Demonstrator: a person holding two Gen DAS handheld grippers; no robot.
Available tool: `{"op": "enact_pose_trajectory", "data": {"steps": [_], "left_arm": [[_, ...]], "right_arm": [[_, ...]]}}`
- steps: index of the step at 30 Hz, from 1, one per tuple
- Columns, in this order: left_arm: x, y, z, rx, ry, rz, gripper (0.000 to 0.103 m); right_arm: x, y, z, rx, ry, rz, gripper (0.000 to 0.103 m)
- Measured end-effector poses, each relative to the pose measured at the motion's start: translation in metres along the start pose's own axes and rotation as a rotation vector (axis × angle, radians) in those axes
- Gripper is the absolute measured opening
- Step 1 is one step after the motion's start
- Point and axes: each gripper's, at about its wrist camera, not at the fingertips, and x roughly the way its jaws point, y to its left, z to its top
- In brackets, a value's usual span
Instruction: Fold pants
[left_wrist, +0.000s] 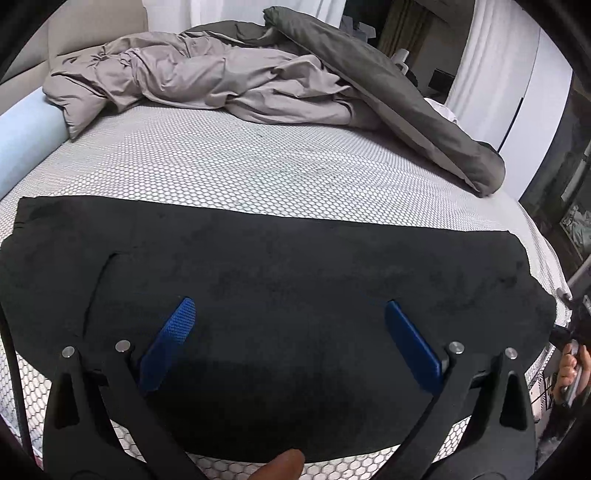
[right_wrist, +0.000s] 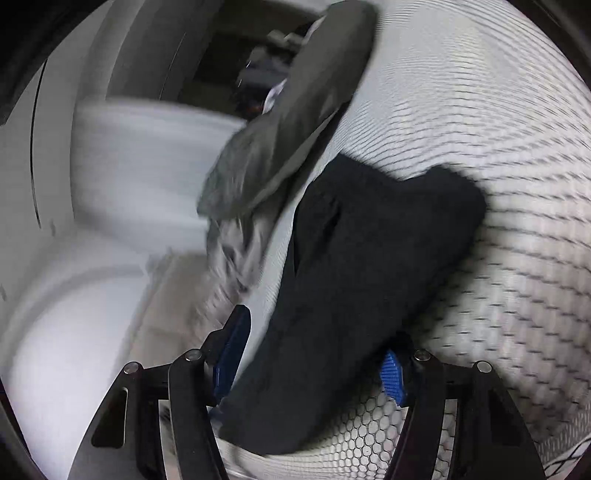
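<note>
The black pants (left_wrist: 280, 273) lie flat and spread across the near part of a white honeycomb-patterned mattress (left_wrist: 236, 162). My left gripper (left_wrist: 291, 328) hovers just above them near the front edge, its blue fingers (left_wrist: 170, 343) wide open and empty. In the blurred right wrist view the pants (right_wrist: 369, 266) run away from the camera, and their near end passes between the open blue fingers (right_wrist: 232, 354) of my right gripper (right_wrist: 314, 354). The jaws stand apart around the cloth, not closed on it. The right gripper also shows at the bed's right edge (left_wrist: 576, 325).
A crumpled taupe duvet (left_wrist: 207, 81) and a dark grey blanket (left_wrist: 399, 103) lie at the far side of the bed. A light blue bolster (left_wrist: 26, 136) lies at the left edge. White curtains (left_wrist: 491, 74) hang at the right.
</note>
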Motion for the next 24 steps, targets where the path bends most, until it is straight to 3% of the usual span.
{"op": "enact_pose_trajectory", "data": {"steps": [2,4,6,9,10,14,17,19,22,24], "left_arm": [[0.003,-0.003,0.001,0.012,0.003,0.007,0.102],[0.006,-0.004,0.001,0.021,0.005,0.014,0.102],[0.008,-0.004,0.001,0.023,0.009,0.018,0.102],[0.007,0.001,0.001,0.017,0.006,0.018,0.102],[0.007,0.002,0.002,0.013,0.004,0.018,0.102],[0.008,0.008,0.003,-0.003,0.007,0.015,0.102],[0.01,0.006,0.003,0.002,0.011,0.01,0.102],[0.014,0.005,0.005,0.009,0.014,0.012,0.102],[0.025,0.0,0.008,0.021,0.03,0.017,0.102],[0.032,-0.003,0.011,0.03,0.035,0.022,0.102]], "right_arm": [[0.016,0.0,-0.005,-0.027,0.048,-0.033,0.066],[0.018,0.007,-0.008,-0.041,0.053,-0.013,0.056],[-0.003,0.012,-0.01,-0.047,0.02,0.101,0.054],[-0.037,0.016,-0.002,-0.05,-0.108,0.238,0.054],[-0.05,0.013,0.002,-0.053,-0.169,0.202,0.054],[-0.086,0.01,0.009,-0.101,-0.342,-0.252,0.054],[-0.087,0.007,0.017,-0.086,-0.336,-0.298,0.054],[-0.085,0.025,0.027,-0.169,-0.322,-0.379,0.054],[-0.045,0.055,0.041,-0.302,-0.18,-0.441,0.058],[-0.005,0.071,0.049,-0.403,-0.072,-0.459,0.074]]}}
